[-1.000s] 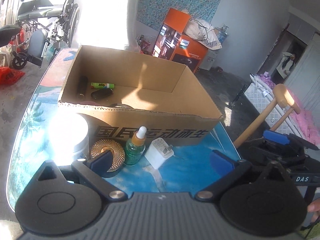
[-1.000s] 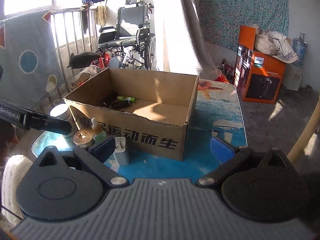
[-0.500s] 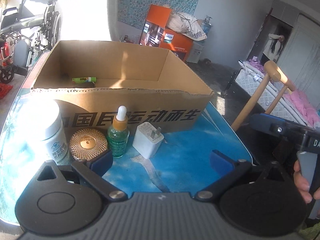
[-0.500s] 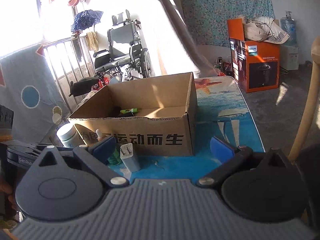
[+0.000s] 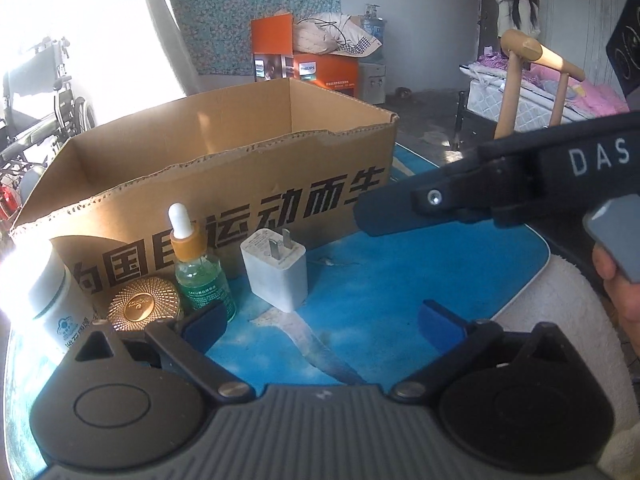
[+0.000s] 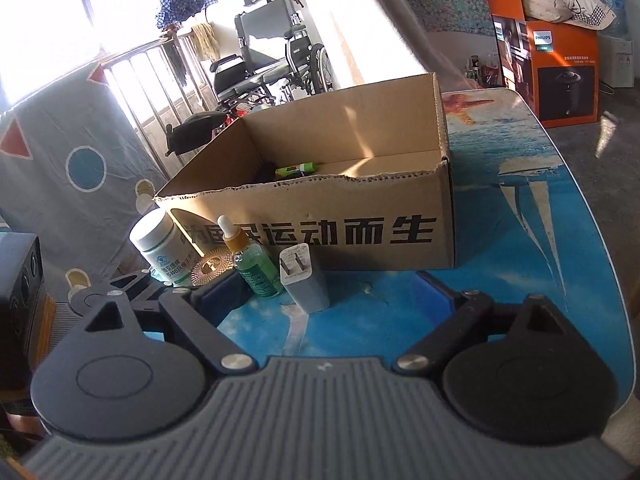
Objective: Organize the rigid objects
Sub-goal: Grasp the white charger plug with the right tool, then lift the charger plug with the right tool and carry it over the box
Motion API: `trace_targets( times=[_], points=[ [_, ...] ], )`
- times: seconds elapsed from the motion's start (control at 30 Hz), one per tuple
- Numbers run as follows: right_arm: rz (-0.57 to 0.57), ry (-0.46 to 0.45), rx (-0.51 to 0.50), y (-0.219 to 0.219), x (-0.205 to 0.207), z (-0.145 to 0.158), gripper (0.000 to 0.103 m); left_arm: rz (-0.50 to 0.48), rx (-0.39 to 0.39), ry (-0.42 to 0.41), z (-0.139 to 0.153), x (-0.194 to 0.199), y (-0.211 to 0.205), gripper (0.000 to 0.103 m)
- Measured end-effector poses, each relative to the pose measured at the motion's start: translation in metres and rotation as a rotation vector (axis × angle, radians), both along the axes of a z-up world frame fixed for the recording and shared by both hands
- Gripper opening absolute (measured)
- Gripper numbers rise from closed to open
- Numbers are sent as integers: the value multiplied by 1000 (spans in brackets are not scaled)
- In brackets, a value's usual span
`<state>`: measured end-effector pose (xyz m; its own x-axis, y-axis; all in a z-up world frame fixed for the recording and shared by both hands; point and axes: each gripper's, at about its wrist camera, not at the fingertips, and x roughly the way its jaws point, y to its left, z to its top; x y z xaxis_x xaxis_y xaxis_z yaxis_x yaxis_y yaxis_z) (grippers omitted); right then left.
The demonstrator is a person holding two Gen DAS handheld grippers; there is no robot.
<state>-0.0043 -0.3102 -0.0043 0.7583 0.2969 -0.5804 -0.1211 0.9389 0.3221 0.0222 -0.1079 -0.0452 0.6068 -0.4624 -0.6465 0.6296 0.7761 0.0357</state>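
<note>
White charger plug (image 6: pixel 305 278) standing upright on blue table (image 6: pixel 520 280), just in front of cardboard box (image 6: pixel 360 232), lying ahead-left of R gripper (image 6: pixel 324 296). R jaws closing, nothing between yet. L gripper (image 5: pixel 322 322) gaping wide, empty, sitting about as near.

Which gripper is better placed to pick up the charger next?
Right, probably. The right gripper has the charger almost centred between its closing jaws. The left gripper is open and sits nearer the dropper bottle.

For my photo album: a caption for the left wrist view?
Open left claw faces white charger, dropper bottle and cardboard box.
</note>
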Motion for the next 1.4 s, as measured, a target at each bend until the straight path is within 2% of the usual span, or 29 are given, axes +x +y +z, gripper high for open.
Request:
trace_targets(
  times=[0.13, 0.27, 0.4, 0.57, 0.6, 0.8, 1.03, 1.17, 1.2, 1.27, 1.4],
  points=[
    [68, 14, -30, 18, 23, -6, 73, 1, 15, -7, -6, 12, -4, 95],
    [129, 36, -73, 35, 46, -16, 54, 13, 19, -7, -11, 24, -5, 80],
    [166, 66, -93, 47, 69, -26, 46, 23, 19, 2, -15, 32, -6, 61],
    [176, 94, -109, 54, 85, -35, 27, 28, -8, 35, -15, 40, -5, 45],
    [174, 93, -114, 55, 86, -36, 27, 27, -12, 41, -15, 42, -4, 42],
    [154, 116, -111, 50, 78, -35, 27, 22, -49, 79, -14, 38, -5, 39],
    [127, 175, -113, 35, 49, -30, 27, -64, -70, 127, -8, 9, -12, 39],
    [132, 194, -102, 29, 38, -30, 28, -69, -33, 55, -6, -5, -15, 43],
    [132, 193, -102, 29, 37, -30, 28, -64, -18, 37, -6, -4, -15, 48],
    [139, 185, -115, 30, 37, -28, 29, -61, -6, 38, -7, -1, -15, 56],
    [148, 182, -146, 36, 40, -26, 32, -75, 34, 29, -15, 7, -24, 57]
  ],
)
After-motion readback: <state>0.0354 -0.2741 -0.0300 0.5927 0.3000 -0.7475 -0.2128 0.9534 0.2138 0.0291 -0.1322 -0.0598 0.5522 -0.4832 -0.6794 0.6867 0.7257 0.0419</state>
